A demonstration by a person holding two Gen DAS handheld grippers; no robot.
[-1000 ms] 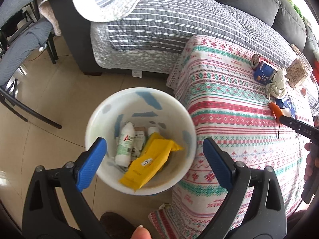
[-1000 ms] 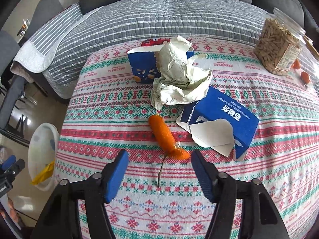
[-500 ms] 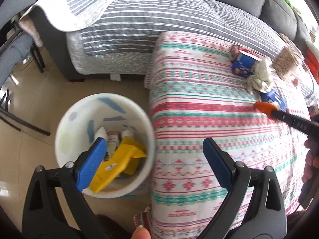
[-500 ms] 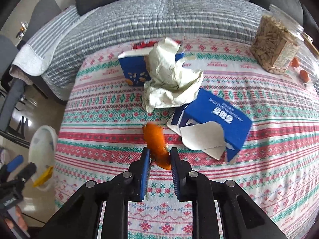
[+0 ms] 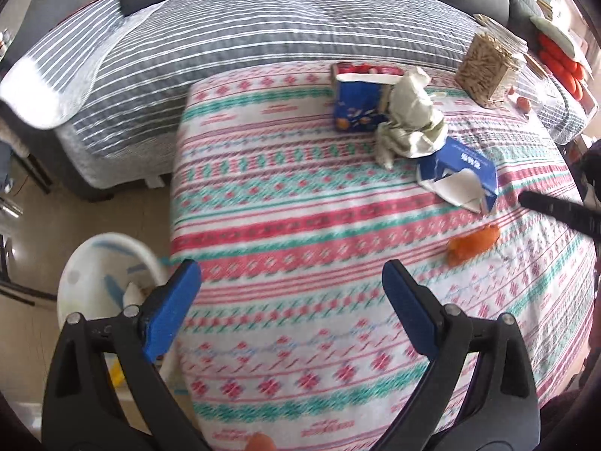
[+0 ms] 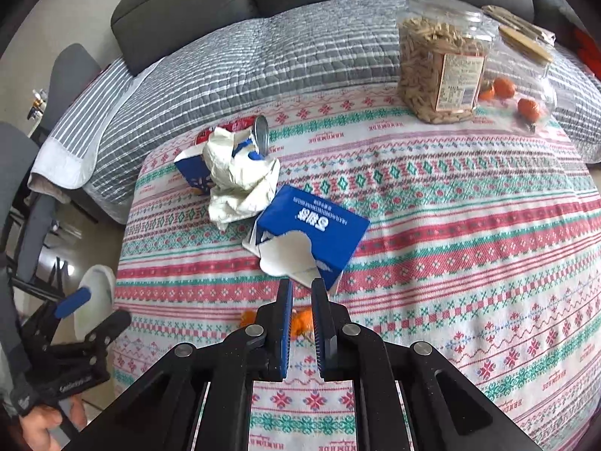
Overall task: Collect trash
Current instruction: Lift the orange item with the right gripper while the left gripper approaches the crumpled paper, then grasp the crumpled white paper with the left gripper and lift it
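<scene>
1. Over the counter (image 5: 281,188), near its left edge, the left hand-held gripper (image 5: 289,268) is held with jaws wide apart; nothing is between them.
2. The right hand-held gripper (image 6: 301,283) is seen closed, pads almost together, with nothing pinched.
3. An orange scrap (image 5: 473,244) is seen lying on the patterned cloth, on the near side of the torn blue carton (image 6: 311,225). It is partly hidden under the right fingers in the right wrist view and clear of them in the left wrist view.
4. A white bin (image 5: 86,263) is placed on the floor just beside the counter's left edge; some trash is visible inside, blurred.
5. Crumpled paper (image 6: 240,180), a second blue carton (image 6: 189,169) and a can (image 6: 261,133) are grouped toward the far-left corner.
6. A clear jar (image 6: 439,67) is set at the far edge.
</scene>
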